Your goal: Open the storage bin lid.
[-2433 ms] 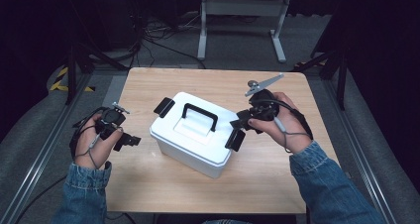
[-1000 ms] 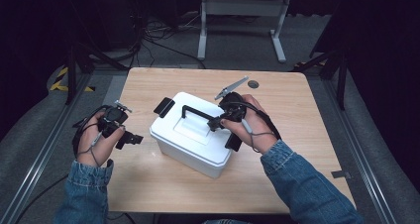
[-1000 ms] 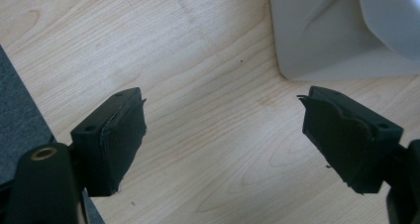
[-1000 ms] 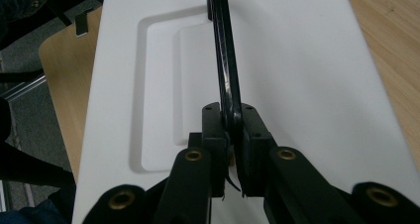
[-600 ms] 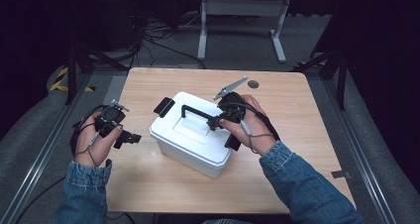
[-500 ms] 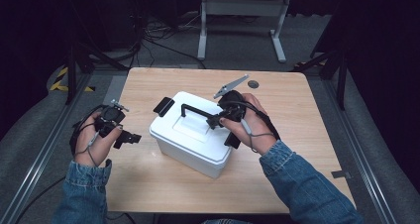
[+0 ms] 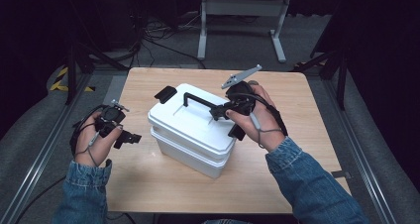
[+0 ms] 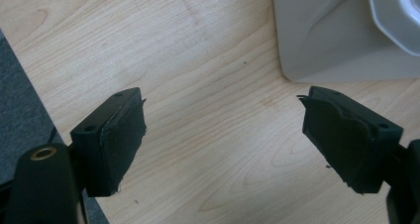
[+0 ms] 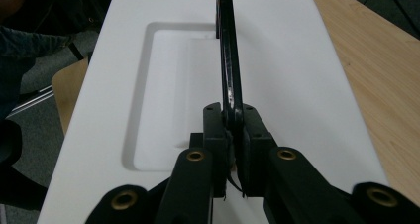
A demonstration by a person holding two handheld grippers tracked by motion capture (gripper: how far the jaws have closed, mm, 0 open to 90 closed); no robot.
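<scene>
A white lidded box stands in the middle of the wooden table, with a black carrying handle raised upright over its lid. My right gripper is shut on the near end of that black handle, its pads pinching the bar from both sides. To the left of the box, my left gripper hovers open just above the table, jaws wide apart with bare wood between them. A corner of the white box lies just ahead of its pads.
Black latches hang at both ends of the box, one at the far left and one under my right hand. A metal stand and cables lie on the floor beyond the table. Rails run along both sides.
My right gripper moved left from the box's right end onto the lid and shut on the handle, which now stands upright. The left gripper has barely shifted.
</scene>
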